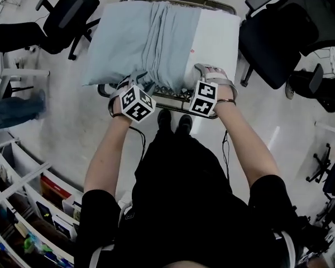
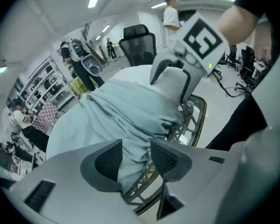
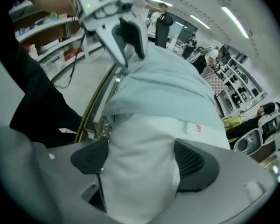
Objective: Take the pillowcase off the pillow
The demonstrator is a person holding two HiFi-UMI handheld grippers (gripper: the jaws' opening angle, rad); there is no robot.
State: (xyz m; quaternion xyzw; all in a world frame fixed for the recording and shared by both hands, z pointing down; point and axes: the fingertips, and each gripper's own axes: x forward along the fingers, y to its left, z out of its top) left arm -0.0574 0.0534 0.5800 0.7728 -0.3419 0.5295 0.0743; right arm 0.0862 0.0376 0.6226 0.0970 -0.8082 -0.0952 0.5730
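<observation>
A white pillow (image 1: 216,38) lies on a metal lattice stand (image 1: 173,98), its left part covered by a bunched light blue pillowcase (image 1: 137,41). At the near edge my left gripper (image 1: 133,84) is open, and a fold of the pillowcase (image 2: 121,120) hangs loosely between its pads (image 2: 107,161). My right gripper (image 1: 212,71) is open wide around the bare pillow corner (image 3: 142,148), which fills the gap between its pads (image 3: 191,158). A small red tag (image 3: 197,128) marks the pillow where the pillowcase edge (image 3: 163,85) ends. Each gripper view shows the other gripper over the pillow.
Black office chairs stand at the far left (image 1: 67,15) and far right (image 1: 276,38) of the stand. Shelving with boxes (image 1: 28,194) runs along the lower left. Someone's legs in jeans (image 1: 14,111) are at the left edge. The holder's feet (image 1: 174,121) touch the stand's near side.
</observation>
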